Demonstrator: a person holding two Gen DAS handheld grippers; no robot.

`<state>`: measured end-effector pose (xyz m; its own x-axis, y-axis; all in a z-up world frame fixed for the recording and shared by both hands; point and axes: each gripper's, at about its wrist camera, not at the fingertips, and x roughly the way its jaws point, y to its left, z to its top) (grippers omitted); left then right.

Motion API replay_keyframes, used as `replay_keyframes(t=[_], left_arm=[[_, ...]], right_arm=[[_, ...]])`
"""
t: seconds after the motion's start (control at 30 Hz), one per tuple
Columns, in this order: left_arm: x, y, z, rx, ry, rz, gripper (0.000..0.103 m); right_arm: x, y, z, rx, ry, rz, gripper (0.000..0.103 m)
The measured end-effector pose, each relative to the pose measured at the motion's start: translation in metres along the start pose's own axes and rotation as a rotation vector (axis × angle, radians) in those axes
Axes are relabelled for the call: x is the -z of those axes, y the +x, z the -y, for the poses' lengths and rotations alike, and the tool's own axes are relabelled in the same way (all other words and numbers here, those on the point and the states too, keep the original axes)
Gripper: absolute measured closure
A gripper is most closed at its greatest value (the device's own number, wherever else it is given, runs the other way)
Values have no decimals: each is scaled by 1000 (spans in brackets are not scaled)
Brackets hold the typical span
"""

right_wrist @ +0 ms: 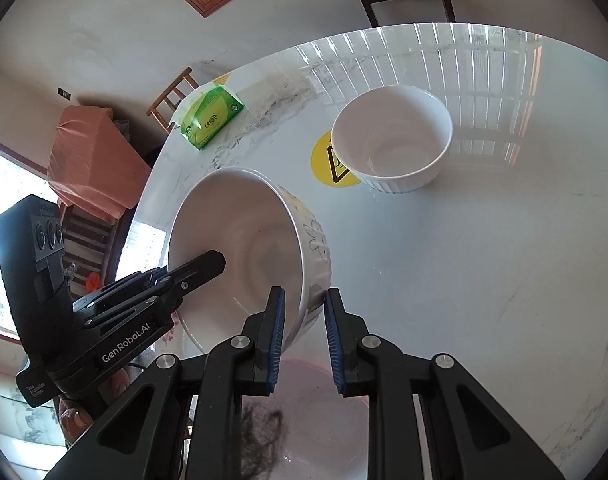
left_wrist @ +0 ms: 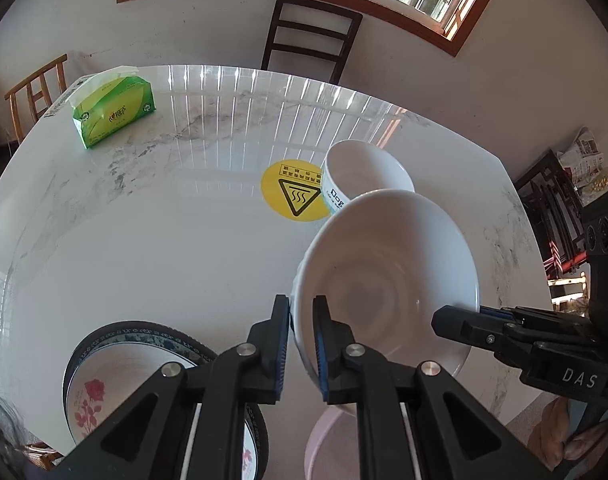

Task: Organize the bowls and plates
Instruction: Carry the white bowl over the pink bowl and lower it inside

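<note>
A white bowl [left_wrist: 383,264] hangs tilted above the marble table [left_wrist: 164,248], held from two sides. My left gripper [left_wrist: 301,304] is shut on its near rim, one pad inside and one outside. My right gripper [right_wrist: 305,294] is shut on the opposite wall of the same bowl [right_wrist: 240,232], which carries a yellow pattern. Each gripper shows in the other's view, the right gripper [left_wrist: 447,320] at the right and the left gripper [right_wrist: 214,260] at the left. A second white ribbed bowl [right_wrist: 391,140] stands on the table beyond. A rose-patterned plate [left_wrist: 100,380] lies at the lower left.
A yellow warning sticker [left_wrist: 292,190] marks the table's middle, partly under the ribbed bowl [left_wrist: 363,168]. A green tissue pack [left_wrist: 116,110] lies at the far left edge. A pink dish [right_wrist: 323,392] sits below the held bowl. Chairs [left_wrist: 309,36] stand around the table.
</note>
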<state>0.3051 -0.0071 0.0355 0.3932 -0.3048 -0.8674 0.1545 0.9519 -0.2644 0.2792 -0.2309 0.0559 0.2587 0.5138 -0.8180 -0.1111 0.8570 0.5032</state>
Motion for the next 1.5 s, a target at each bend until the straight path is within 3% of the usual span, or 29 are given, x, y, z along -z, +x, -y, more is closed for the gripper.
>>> replay_keyframes(t=[0.33, 0.8, 1.5], left_arm=[[58, -35, 34, 16, 75, 21, 89], [113, -20, 41, 12, 96, -78, 89], [124, 1, 43, -27, 108, -117, 89]], right_arm=[[53, -28, 1, 0, -31, 5, 83], [104, -19, 15, 18, -30, -51, 83], [108, -4, 19, 29, -24, -78, 83]])
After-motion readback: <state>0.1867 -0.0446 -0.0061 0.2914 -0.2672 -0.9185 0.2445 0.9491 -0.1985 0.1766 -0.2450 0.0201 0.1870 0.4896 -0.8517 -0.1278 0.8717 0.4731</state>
